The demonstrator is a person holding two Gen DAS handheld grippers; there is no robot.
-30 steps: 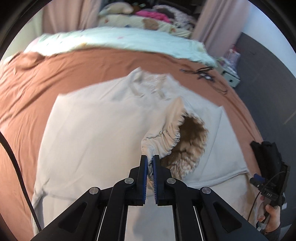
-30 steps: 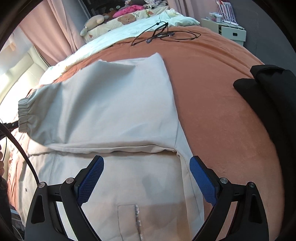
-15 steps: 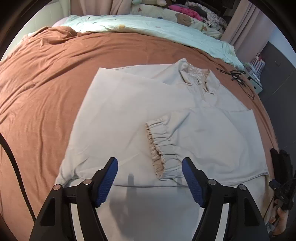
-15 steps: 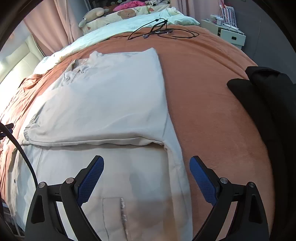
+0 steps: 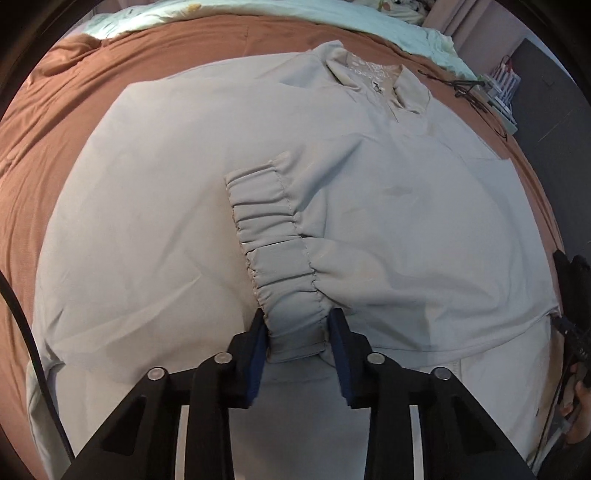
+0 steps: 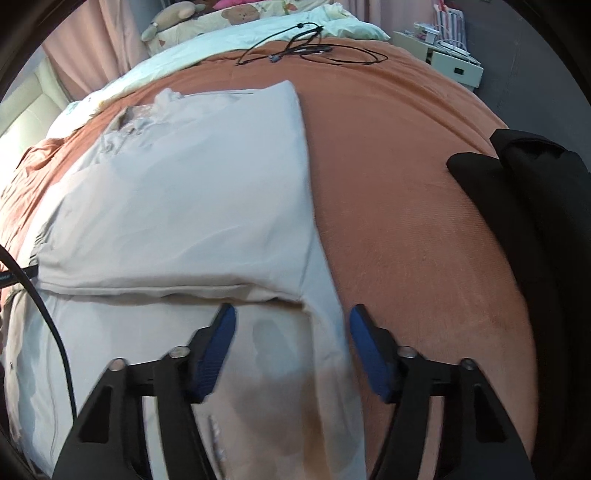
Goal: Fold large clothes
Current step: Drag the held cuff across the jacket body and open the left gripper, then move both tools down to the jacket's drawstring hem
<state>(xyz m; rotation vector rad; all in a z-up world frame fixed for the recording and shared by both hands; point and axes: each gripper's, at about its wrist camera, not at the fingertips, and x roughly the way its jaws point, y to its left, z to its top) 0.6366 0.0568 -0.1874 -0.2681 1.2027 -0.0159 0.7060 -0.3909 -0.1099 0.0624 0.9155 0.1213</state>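
Note:
A large beige jacket [image 5: 155, 206] lies flat on the brown bedspread [image 5: 44, 122], collar [image 5: 373, 74] at the far end. One sleeve is folded across the body, ending in an elastic cuff [image 5: 273, 243]. My left gripper [image 5: 297, 332] is open, low over the jacket, with its jaws on either side of the cuff's near end. In the right wrist view the jacket [image 6: 192, 192] shows its folded sleeve edge and its right side edge. My right gripper [image 6: 291, 332] is open just above that side edge, near the sleeve's lower corner.
A black garment [image 6: 535, 206] lies on the bedspread [image 6: 406, 177] to the right. Black cables [image 6: 314, 51] lie at the far end. Pale bedding [image 5: 258, 14] and soft toys [image 6: 173, 18] are beyond. A white drawer unit [image 6: 450, 62] stands off the bed's right.
My left gripper released the cuff, opened wide, then dropped close with its jaws narrowed around the cuff. My right gripper narrowed and moved down toward the jacket's right edge.

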